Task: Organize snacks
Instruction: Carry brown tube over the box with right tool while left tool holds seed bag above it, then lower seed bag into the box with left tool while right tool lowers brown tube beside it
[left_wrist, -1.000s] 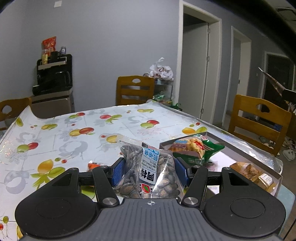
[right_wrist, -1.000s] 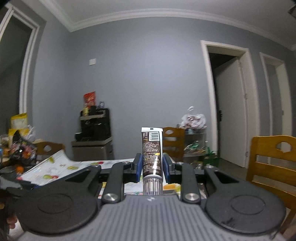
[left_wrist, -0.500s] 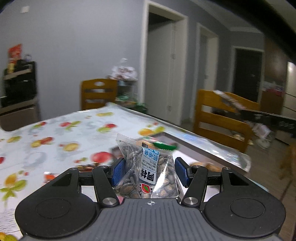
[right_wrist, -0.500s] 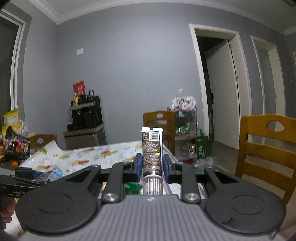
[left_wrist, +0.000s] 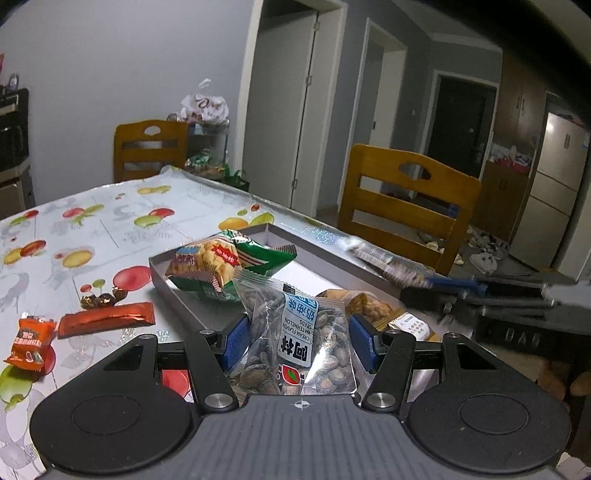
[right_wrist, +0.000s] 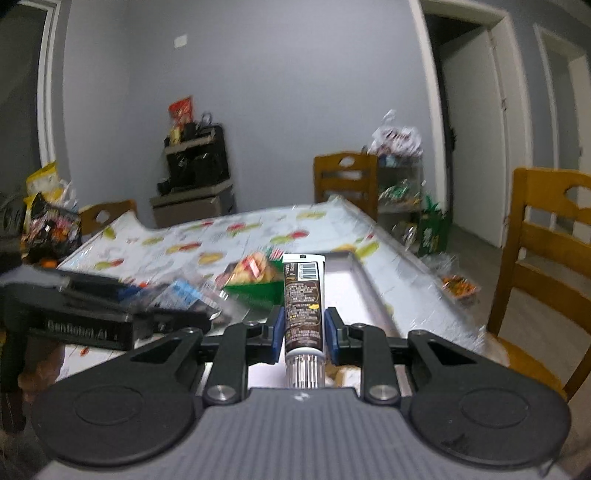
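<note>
My left gripper (left_wrist: 300, 341) is shut on a clear packet of watermelon seeds (left_wrist: 295, 339), held just above the near end of a grey tray (left_wrist: 325, 251). In the tray lie a green and orange snack bag (left_wrist: 225, 264) and a brown wrapped snack (left_wrist: 369, 306). My right gripper (right_wrist: 303, 328) is shut on a brown tube with a clear cap (right_wrist: 303, 306), over the tray (right_wrist: 354, 284). The right gripper shows blurred at the right of the left wrist view (left_wrist: 461, 291). The left gripper shows at the left of the right wrist view (right_wrist: 92, 314).
The table (left_wrist: 110, 221) has a fruit-print cloth. On it left of the tray lie a red bar (left_wrist: 107, 317), an orange candy packet (left_wrist: 31, 339) and a dark candy (left_wrist: 99, 299). Wooden chairs (left_wrist: 406, 206) stand at the right and far end.
Both grippers have tilted down toward the tray and come closer to each other, each keeping its snack. The tray and the loose candies have come into view.
</note>
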